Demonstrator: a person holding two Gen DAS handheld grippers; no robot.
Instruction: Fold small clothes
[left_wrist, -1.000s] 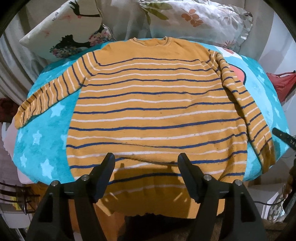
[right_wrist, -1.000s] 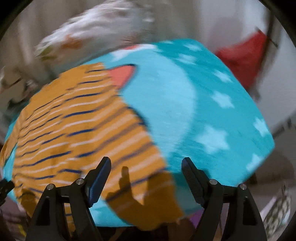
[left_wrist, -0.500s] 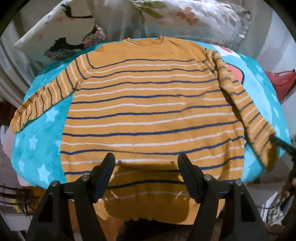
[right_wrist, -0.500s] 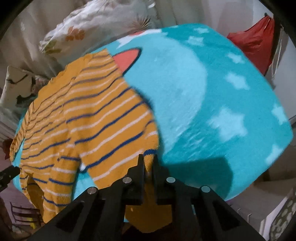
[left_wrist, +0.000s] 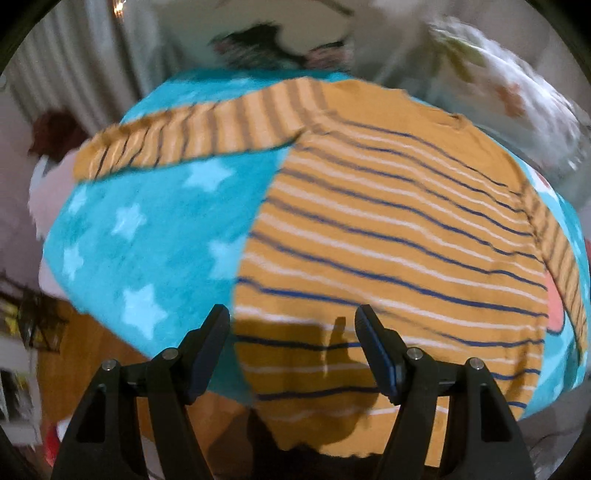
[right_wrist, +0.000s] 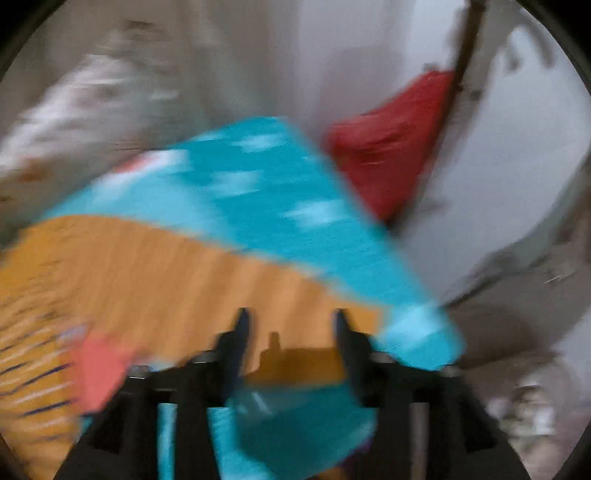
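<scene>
Overhead, left tongs (left_wrist: 291, 343) above unlabelled striped sweater (left_wrist: 399, 236).

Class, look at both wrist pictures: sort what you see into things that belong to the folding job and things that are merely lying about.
Belongs to the job:
striped orange sweater
left tongs, open
right tongs, open
star-patterned blue blanket it lies on

Just lying about:
floral pillows
red cloth hanging to the side
</scene>
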